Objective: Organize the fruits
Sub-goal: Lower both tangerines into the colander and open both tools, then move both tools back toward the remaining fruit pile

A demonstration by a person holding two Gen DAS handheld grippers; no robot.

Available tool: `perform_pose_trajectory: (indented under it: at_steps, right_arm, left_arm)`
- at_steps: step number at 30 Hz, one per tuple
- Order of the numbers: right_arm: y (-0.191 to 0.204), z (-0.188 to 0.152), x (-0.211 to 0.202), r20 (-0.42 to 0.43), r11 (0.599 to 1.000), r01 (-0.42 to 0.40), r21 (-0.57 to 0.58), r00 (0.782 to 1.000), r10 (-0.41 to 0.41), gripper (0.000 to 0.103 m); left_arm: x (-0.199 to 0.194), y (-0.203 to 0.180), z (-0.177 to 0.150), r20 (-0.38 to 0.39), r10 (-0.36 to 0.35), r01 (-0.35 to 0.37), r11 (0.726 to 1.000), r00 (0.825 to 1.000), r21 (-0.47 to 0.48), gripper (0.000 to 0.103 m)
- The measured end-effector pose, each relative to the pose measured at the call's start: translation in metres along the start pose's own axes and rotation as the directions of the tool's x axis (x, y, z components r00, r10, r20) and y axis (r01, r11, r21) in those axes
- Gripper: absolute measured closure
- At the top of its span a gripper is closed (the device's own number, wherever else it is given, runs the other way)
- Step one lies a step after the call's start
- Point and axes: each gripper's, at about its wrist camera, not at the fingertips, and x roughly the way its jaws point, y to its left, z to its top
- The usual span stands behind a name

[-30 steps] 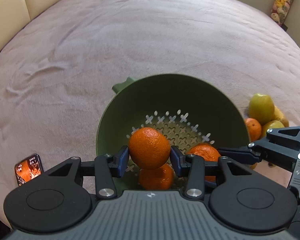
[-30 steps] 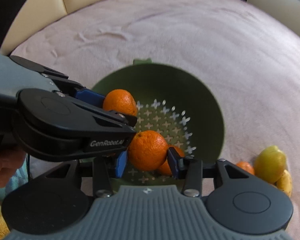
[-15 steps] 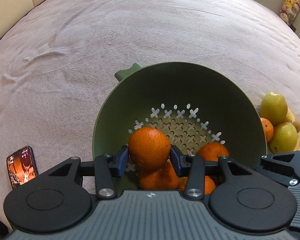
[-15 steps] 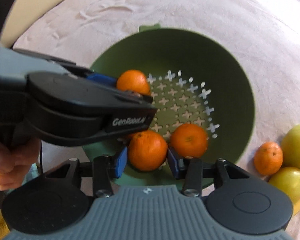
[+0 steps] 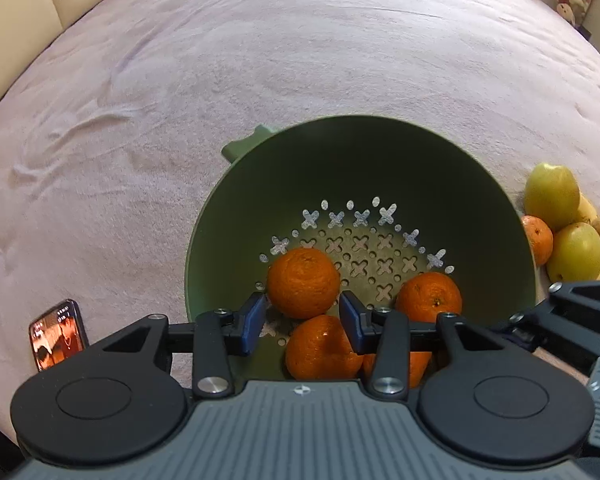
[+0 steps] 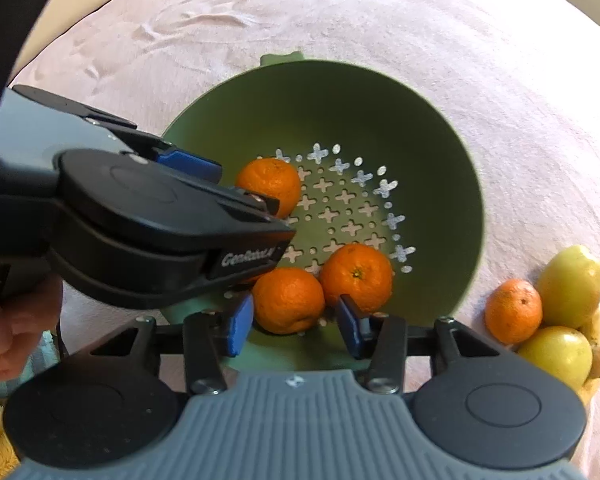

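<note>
The green colander (image 5: 360, 176) sits on a pinkish plush cover (image 5: 260, 60); what lies under the cover cannot be told. Its base is pierced with cross-shaped holes.

Left tongs (image 5: 302, 316): both blue pads stand apart with a visible gap on each side of the orange ahead of them (image 5: 303, 282); nothing is gripped. That orange rests inside the colander on the pierced base.

Right tongs (image 6: 290, 322): spread wide, pads clear of the orange between them (image 6: 288, 299); nothing is gripped. This orange lies in the colander, touching a second orange (image 6: 356, 277) just beside it to the right.

Three oranges are visible in the colander in the right wrist view; the third (image 6: 269, 186) lies at the left of the base, partly hidden by the left tongs body.

Outside the colander, to its right, a loose orange (image 6: 513, 311) touches two yellow-green apples (image 6: 572, 282). A phone (image 5: 58, 334) lies on the cover at the left.
</note>
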Motion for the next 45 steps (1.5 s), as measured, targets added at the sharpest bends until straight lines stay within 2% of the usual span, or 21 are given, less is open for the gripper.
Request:
perform_pose_trajectory:
  at_steps: [2, 7, 11, 14, 21, 25, 30, 37, 40, 45]
  right_arm:
    - [-0.001, -0.002, -0.008, 0.019, 1.000, 0.008, 0.003, 1.000, -0.008, 0.046]
    - [-0.001, -0.008, -0.033, 0.083, 0.999, 0.040, -0.002, 0.996, -0.039, 0.041]
    - [-0.003, -0.021, -0.059, 0.171, 0.995, 0.100, 0.004, 0.980, -0.099, 0.041]
    - [-0.007, -0.035, -0.079, 0.247, 0.989, 0.146, 0.026, 0.958, -0.148, 0.041]
    - [-0.020, -0.071, -0.118, 0.387, 0.966, 0.235, 0.111, 0.885, -0.260, 0.041]
    - [-0.035, -0.093, -0.131, 0.418, 0.949, 0.260, 0.180, 0.853, -0.313, 0.041]
    - [-0.059, -0.118, -0.134, 0.403, 0.917, 0.280, 0.285, 0.833, -0.380, 0.041]
    - [-0.088, -0.141, -0.124, 0.339, 0.865, 0.299, 0.403, 0.829, -0.445, 0.042]
    - [-0.100, -0.149, -0.116, 0.307, 0.851, 0.298, 0.432, 0.839, -0.450, 0.049]
    - [-0.111, -0.157, -0.109, 0.280, 0.846, 0.287, 0.450, 0.854, -0.439, 0.050]
  left_arm:
    - [-0.006, -0.001, 0.001, 0.013, 0.001, -0.001, 1.000, 1.000, 0.004, 0.045]
    - [-0.025, -0.002, 0.003, 0.080, 0.004, -0.003, 1.000, 0.997, -0.001, 0.040]
    - [-0.044, -0.003, 0.004, 0.165, -0.049, 0.051, 0.999, 0.985, -0.008, 0.039]
    - [-0.057, -0.007, 0.004, 0.220, -0.097, 0.099, 0.995, 0.971, 0.001, 0.039]
    - [-0.082, -0.031, -0.002, 0.302, -0.206, 0.195, 0.978, 0.931, 0.066, 0.039]
    - [-0.089, -0.051, -0.008, 0.308, -0.274, 0.247, 0.961, 0.911, 0.123, 0.039]
    - [-0.088, -0.077, -0.020, 0.284, -0.342, 0.299, 0.936, 0.896, 0.183, 0.039]
    - [-0.076, -0.107, -0.041, 0.208, -0.415, 0.360, 0.897, 0.886, 0.255, 0.039]
    - [-0.071, -0.116, -0.050, 0.187, -0.439, 0.382, 0.882, 0.879, 0.276, 0.039]
    - [-0.059, -0.124, -0.053, 0.185, -0.451, 0.395, 0.877, 0.873, 0.275, 0.040]
